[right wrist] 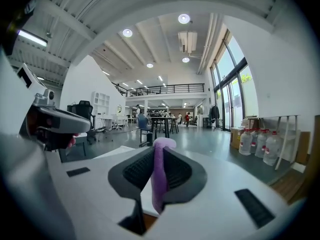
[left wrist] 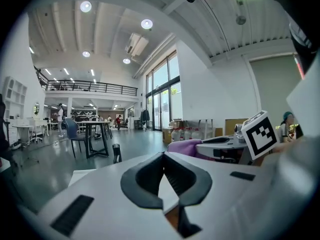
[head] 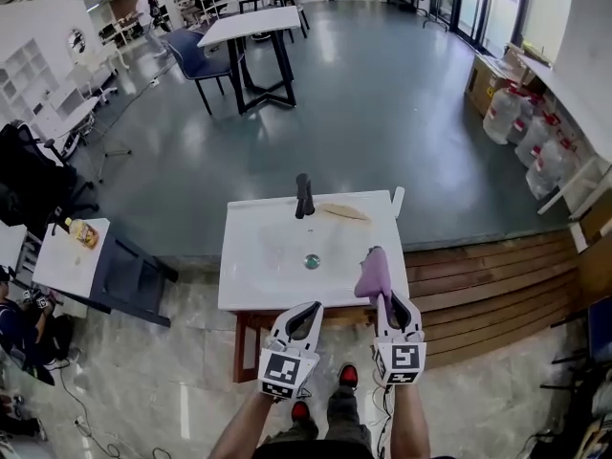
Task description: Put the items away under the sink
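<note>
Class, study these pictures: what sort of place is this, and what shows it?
Probably a big open workshop or lab hall, not a home: a white sink unit stands alone on the floor, work tables stand beyond it, and large water jugs sit by the windows.

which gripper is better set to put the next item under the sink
Right. The right gripper has its jaws clamped on the purple cloth, held up near the front right corner of the sink, so it likely only needs lowering. The left gripper holds nothing.
</note>
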Available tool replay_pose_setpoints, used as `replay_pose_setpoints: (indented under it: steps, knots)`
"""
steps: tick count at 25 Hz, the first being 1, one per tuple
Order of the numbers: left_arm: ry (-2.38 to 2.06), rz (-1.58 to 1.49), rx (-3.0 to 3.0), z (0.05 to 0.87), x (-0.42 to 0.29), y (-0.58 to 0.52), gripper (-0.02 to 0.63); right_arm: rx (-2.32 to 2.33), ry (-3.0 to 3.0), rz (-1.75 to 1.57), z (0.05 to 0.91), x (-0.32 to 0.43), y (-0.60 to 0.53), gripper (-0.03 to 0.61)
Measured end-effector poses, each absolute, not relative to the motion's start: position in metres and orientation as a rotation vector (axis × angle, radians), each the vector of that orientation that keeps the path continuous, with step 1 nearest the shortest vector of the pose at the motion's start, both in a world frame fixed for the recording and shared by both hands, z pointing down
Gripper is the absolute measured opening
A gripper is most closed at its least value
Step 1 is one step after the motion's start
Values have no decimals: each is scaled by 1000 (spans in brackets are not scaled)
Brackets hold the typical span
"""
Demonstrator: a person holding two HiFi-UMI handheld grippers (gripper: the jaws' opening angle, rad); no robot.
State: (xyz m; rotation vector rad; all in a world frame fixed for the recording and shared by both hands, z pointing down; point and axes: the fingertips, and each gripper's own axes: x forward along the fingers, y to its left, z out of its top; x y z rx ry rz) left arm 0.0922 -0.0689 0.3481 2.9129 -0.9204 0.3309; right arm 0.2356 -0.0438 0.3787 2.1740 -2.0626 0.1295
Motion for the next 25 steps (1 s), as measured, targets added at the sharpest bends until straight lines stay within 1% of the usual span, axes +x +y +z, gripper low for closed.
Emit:
replay_pose_setpoints:
  steps: [9, 25]
  knots:
    - [-939, 258, 2942, 325, 49, -28, 6, 2179, -2080, 55, 350, 187, 1, 67]
    - [-982, 206, 2959, 312, -50, 15, 6, 2161, -2067, 6, 334, 100, 58, 67]
